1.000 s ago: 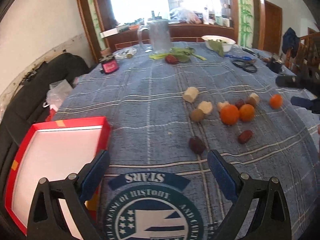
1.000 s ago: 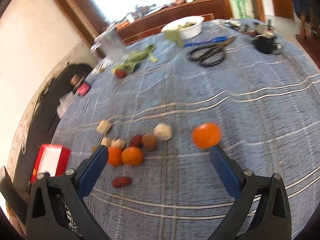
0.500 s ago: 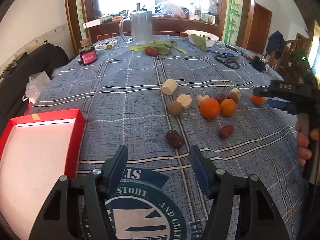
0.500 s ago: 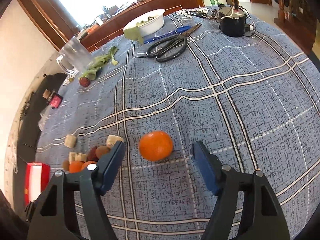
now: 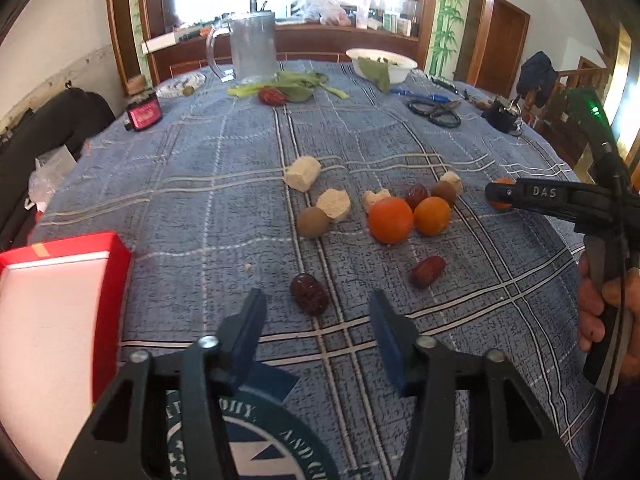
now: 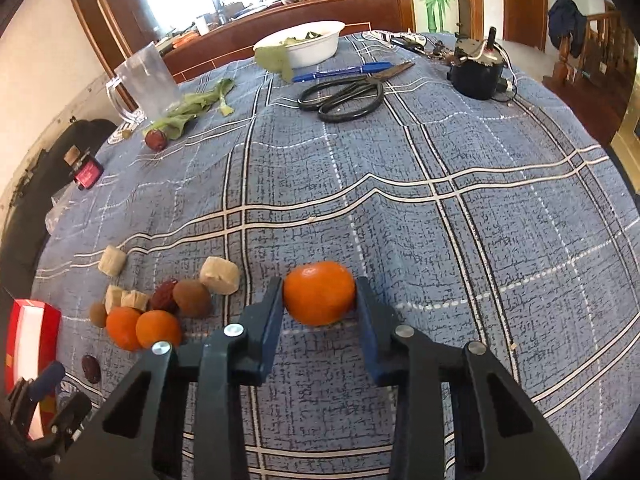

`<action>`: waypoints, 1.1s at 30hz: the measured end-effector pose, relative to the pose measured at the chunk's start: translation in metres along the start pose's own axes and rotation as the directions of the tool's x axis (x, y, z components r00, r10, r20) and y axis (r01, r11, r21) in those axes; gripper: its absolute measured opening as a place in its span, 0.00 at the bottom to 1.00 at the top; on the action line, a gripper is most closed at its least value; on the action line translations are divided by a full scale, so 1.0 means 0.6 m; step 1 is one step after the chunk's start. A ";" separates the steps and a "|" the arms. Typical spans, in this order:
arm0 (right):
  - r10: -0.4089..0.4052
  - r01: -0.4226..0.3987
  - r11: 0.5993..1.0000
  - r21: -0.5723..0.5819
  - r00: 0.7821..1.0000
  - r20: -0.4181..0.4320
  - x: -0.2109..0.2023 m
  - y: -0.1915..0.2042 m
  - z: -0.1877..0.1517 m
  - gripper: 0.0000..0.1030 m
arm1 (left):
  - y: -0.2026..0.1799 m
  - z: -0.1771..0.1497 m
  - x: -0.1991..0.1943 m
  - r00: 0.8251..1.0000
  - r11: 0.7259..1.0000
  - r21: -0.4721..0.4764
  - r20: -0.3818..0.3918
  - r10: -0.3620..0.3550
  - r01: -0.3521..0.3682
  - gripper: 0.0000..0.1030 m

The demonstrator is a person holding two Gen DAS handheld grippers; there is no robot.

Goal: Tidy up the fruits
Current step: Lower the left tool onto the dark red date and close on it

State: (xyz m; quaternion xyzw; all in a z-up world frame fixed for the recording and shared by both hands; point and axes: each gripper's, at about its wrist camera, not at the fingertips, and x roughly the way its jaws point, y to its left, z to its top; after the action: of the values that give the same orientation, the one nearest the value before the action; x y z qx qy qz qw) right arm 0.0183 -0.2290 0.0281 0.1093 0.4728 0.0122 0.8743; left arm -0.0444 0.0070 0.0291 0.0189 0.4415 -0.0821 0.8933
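My right gripper (image 6: 319, 294) is shut on a lone orange (image 6: 319, 298) that rests on the blue checked tablecloth; both pads touch its sides. The right gripper also shows at the right of the left wrist view (image 5: 496, 194). My left gripper (image 5: 316, 306) is open, its fingers either side of a dark red date (image 5: 309, 294) just ahead. Beyond lie two oranges (image 5: 390, 220), another date (image 5: 428, 272), a brown round fruit (image 5: 313, 222) and several pale chunks (image 5: 303, 173). A red tray (image 5: 48, 316) with a white inside sits at the left edge.
At the far side stand a glass mug (image 5: 252, 50), green leaves with a red fruit (image 5: 272, 95), a white bowl (image 5: 382, 65), black scissors (image 6: 344, 94), a blue pen (image 6: 342, 72), a black device (image 6: 478, 70) and a small red box (image 5: 144, 114).
My right gripper has closed its fingers onto the lone orange. My left gripper has moved closer to the dark date and narrowed somewhat.
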 end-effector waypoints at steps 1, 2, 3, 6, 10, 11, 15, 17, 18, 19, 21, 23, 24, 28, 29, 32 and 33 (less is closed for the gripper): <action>0.002 -0.002 1.000 0.004 1.000 -0.001 0.000 0.000 0.000 0.35 | 0.001 0.000 0.005 1.000 1.000 -0.007 -0.010 -0.011 0.011 0.46; 0.005 -0.005 1.000 0.007 1.000 -0.002 0.001 -0.001 0.001 0.35 | 0.001 -0.001 0.009 1.000 1.000 -0.010 -0.016 -0.015 0.014 0.46; 0.009 -0.009 1.000 0.006 1.000 -0.008 0.002 -0.001 0.001 0.35 | 0.003 -0.002 0.014 1.000 1.000 -0.012 -0.024 -0.015 0.014 0.44; -0.006 0.006 1.000 -0.015 1.000 -0.007 0.004 0.007 -0.001 0.37 | 0.004 -0.005 0.023 0.999 1.000 -0.012 -0.030 -0.022 0.021 0.37; -0.019 0.019 0.999 -0.028 1.000 -0.008 0.004 0.011 0.000 0.36 | 0.006 -0.006 0.021 0.999 0.999 -0.013 -0.014 -0.044 0.044 0.26; -0.005 0.005 1.000 -0.015 1.000 -0.011 0.003 0.009 0.000 0.36 | 0.007 -0.005 0.021 0.999 0.999 -0.015 -0.012 -0.052 0.052 0.25; 0.025 -0.025 1.000 0.013 1.000 -0.005 -0.001 0.004 0.000 0.36 | 0.009 -0.004 0.019 0.998 0.997 -0.022 -0.002 -0.068 0.068 0.19; 0.034 -0.035 0.999 0.017 0.999 0.018 -0.010 0.005 0.001 0.36 | 0.011 -0.004 0.014 0.998 0.997 -0.028 0.006 -0.068 0.068 0.18; 0.042 -0.043 0.999 0.017 0.998 0.035 -0.015 0.006 0.001 0.36 | 0.012 -0.004 0.010 0.998 0.997 -0.029 0.012 -0.066 0.066 0.18; 0.046 -0.047 0.999 0.017 0.997 0.054 -0.022 0.007 0.002 0.36 | 0.013 -0.004 0.007 0.998 0.997 -0.030 0.018 -0.064 0.064 0.18; 0.051 -0.052 0.998 0.017 0.995 0.088 -0.032 0.007 0.002 0.36 | 0.014 -0.004 -0.005 0.998 0.998 -0.031 0.039 -0.056 0.057 0.16; 0.056 -0.058 0.998 0.019 0.992 0.111 -0.039 0.009 0.003 0.36 | 0.012 -0.005 -0.020 0.996 0.998 -0.021 0.069 -0.054 0.056 0.16; 0.062 -0.065 0.998 0.017 0.991 0.122 -0.043 0.009 0.003 0.36 | 0.011 -0.005 -0.026 0.995 0.999 -0.008 0.082 -0.053 0.053 0.16; 0.063 -0.064 0.998 0.010 0.992 0.105 -0.035 0.013 0.001 0.36 | 0.016 -0.008 -0.019 0.998 0.999 0.001 0.054 -0.037 0.037 0.16; 0.063 -0.065 0.998 0.008 0.993 0.098 -0.032 0.014 0.001 0.36 | 0.018 -0.011 -0.015 0.998 0.999 -0.004 0.045 -0.039 0.039 0.16; 0.060 -0.060 0.998 0.004 0.994 0.091 -0.030 0.016 -0.001 0.36 | 0.022 -0.019 -0.005 0.999 0.999 -0.014 0.015 -0.038 0.038 0.17; 0.059 -0.060 0.998 0.004 0.994 0.091 -0.031 0.017 -0.001 0.36 | 0.022 -0.022 -0.003 0.999 0.999 -0.017 0.011 -0.044 0.044 0.18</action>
State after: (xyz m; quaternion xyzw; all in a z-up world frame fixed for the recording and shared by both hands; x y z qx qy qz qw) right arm 0.0084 -0.2212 0.0449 0.1269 0.4289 0.0317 0.8938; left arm -0.0534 0.0216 0.0220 0.0010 0.4377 -0.0978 0.8938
